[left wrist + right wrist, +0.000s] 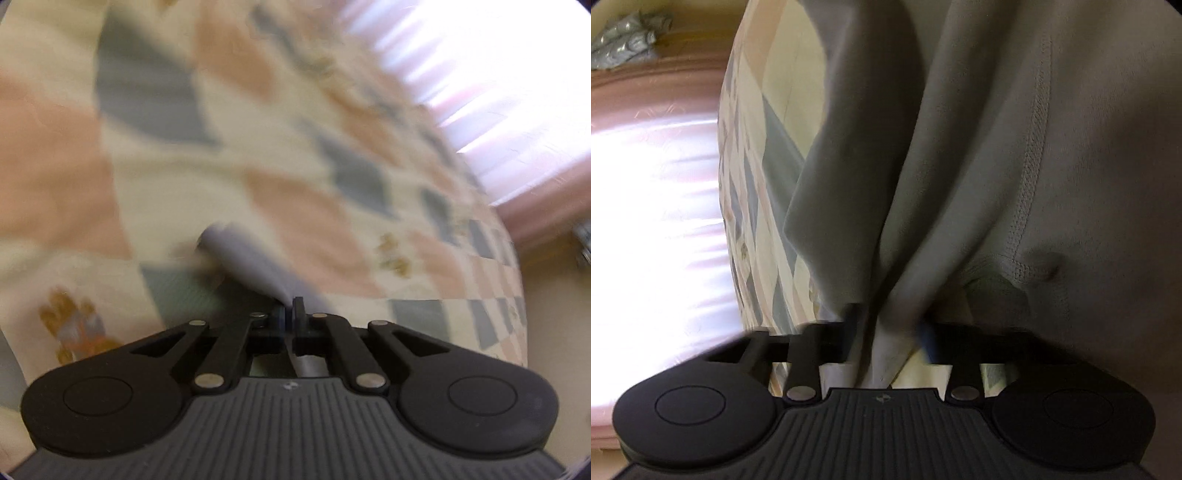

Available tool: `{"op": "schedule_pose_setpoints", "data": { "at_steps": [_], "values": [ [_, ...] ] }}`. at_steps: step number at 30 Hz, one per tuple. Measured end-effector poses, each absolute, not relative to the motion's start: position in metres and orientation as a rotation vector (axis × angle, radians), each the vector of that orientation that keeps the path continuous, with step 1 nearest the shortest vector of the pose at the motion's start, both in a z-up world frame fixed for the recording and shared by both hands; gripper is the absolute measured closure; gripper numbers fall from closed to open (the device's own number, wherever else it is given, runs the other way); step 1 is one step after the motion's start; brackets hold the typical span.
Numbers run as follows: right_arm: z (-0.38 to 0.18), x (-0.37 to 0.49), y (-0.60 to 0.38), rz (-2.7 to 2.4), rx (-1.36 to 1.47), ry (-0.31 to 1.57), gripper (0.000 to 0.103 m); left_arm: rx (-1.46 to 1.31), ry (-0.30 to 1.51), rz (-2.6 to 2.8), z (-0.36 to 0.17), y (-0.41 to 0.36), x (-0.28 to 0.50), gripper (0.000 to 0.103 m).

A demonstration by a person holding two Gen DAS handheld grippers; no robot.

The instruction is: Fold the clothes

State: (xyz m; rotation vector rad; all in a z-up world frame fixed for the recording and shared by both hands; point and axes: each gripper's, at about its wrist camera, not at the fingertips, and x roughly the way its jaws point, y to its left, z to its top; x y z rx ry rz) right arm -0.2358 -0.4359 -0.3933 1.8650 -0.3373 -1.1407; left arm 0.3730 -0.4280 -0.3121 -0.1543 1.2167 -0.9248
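**Desk:** Garment [960, 147], grey-green and soft, fills the right wrist view. Where does it sit?

**Photographer:** It hangs in loose folds in front of the right gripper [890, 328], with a stitched seam [1032, 177] running down its right side. A bunched fold runs down between the two black fingers, which have closed in on it; the picture is blurred there, yet the cloth looks pinched.

**Desk:** And behind it?

**Photographer:** A patchwork bedspread [753, 147] of cream, pink and grey-blue squares, and beyond that a bright pink curtain [646, 184].

**Desk:** The left side?

**Photographer:** The left gripper [289, 314] points down at the same bedspread [277, 110]. Its fingers meet with almost no gap, and a thin strip of pale grey cloth [255, 262] runs out from between them across the bedspread. The view is smeared, so I cannot tell whether that strip belongs to the same garment. A small orange printed figure [74, 325] shows at lower left.
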Motion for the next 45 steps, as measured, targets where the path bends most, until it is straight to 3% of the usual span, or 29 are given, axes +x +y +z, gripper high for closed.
{"op": "schedule_pose_setpoints", "data": {
  "at_steps": [5, 9, 12, 16, 19, 23, 27, 29, 31, 33, 34, 35, 42, 45],
  "values": [
    [-0.348, -0.247, -0.428, -1.058, 1.802, -0.309, 0.098, -0.075, 0.962, -1.055, -0.24, -0.378, 0.357, 0.102],
    [-0.334, -0.257, -0.42, -0.994, 1.871, -0.097, 0.095, 0.148, 0.995, -0.926, -0.267, -0.323, 0.349, 0.095],
    [-0.342, -0.254, -0.409, -1.019, 1.897, 0.14, 0.078, 0.254, 1.201, -0.726, -0.322, -0.281, 0.358, 0.092],
    [-0.339, -0.246, -0.398, -0.991, 1.86, 0.228, 0.061, 0.17, 1.312, -0.583, -0.351, -0.24, 0.368, 0.091],
    [-0.327, -0.237, -0.404, -0.996, 1.72, 0.353, 0.061, 0.072, 1.317, -0.614, -0.35, -0.245, 0.375, 0.075],
    [-0.323, -0.22, -0.398, -0.988, 1.648, 0.418, 0.059, 0.081, 1.249, -0.654, -0.349, -0.274, 0.388, 0.062],
    [-0.324, -0.217, -0.399, -0.972, 1.645, 0.433, 0.057, 0.237, 1.102, -0.701, -0.351, -0.31, 0.402, 0.061],
    [-0.326, -0.212, -0.401, -0.969, 1.641, 0.449, 0.055, 0.343, 1.073, -0.792, -0.358, -0.333, 0.405, 0.052],
    [-0.329, -0.218, -0.401, -0.971, 1.642, 0.457, 0.054, 0.43, 1.036, -0.873, -0.368, -0.352, 0.406, 0.049],
    [-0.331, -0.216, -0.401, -0.973, 1.652, 0.457, 0.053, 0.452, 1.033, -0.906, -0.377, -0.36, 0.408, 0.06],
    [-0.332, -0.215, -0.4, -0.973, 1.656, 0.458, 0.053, 0.448, 1.032, -0.925, -0.379, -0.362, 0.408, 0.093],
    [-0.333, -0.213, -0.399, -0.972, 1.656, 0.464, 0.053, 0.454, 1.028, -0.933, -0.379, -0.364, 0.408, 0.103],
    [-0.329, -0.195, -0.396, -0.973, 1.567, 0.514, 0.053, 0.449, 0.692, -0.889, -0.337, -0.37, 0.399, 0.102],
    [-0.328, -0.188, -0.395, -0.952, 1.504, 0.539, 0.052, 0.545, 0.72, -0.772, -0.355, -0.383, 0.404, 0.103]
  ]
}}
